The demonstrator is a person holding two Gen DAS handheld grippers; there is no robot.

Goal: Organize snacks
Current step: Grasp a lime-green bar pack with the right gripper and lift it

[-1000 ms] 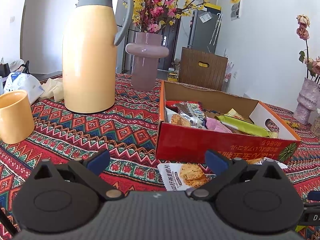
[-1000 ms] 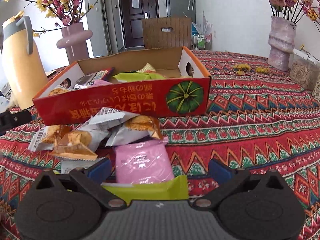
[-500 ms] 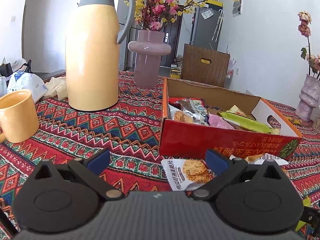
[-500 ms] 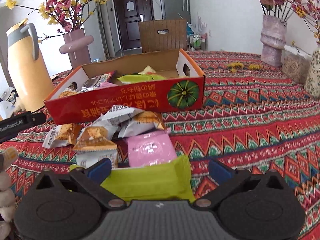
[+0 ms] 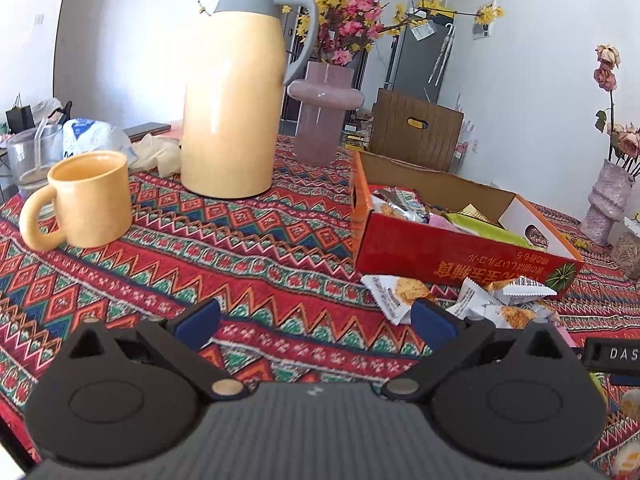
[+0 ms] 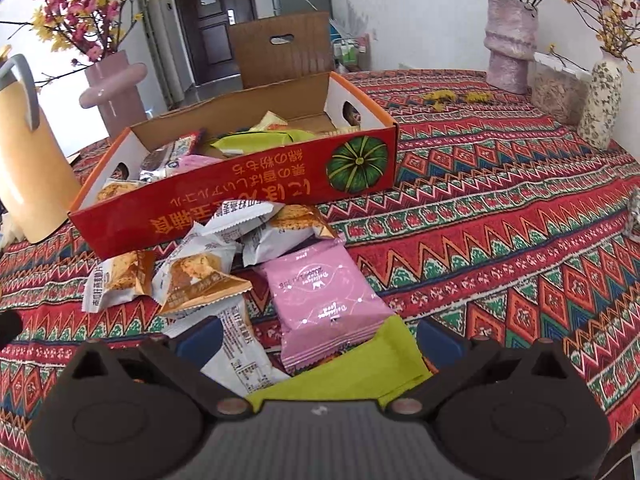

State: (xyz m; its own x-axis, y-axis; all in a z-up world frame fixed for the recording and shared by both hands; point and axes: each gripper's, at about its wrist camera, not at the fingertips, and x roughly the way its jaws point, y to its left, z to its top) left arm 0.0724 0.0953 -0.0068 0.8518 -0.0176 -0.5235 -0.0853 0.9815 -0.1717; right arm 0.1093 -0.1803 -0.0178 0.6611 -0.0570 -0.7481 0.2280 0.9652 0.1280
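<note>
Right wrist view: I held my right gripper spread wide, low over a pink packet; my left gripper hovered spread over the tablecloth.

Bare tabletop between mug, thermos and red box: open passage. Packet pile crowds box's near wall. Pink packet and green packet lie between right hand-held gripper fingers. Tabletop right of box open; vases at far edge.
</note>
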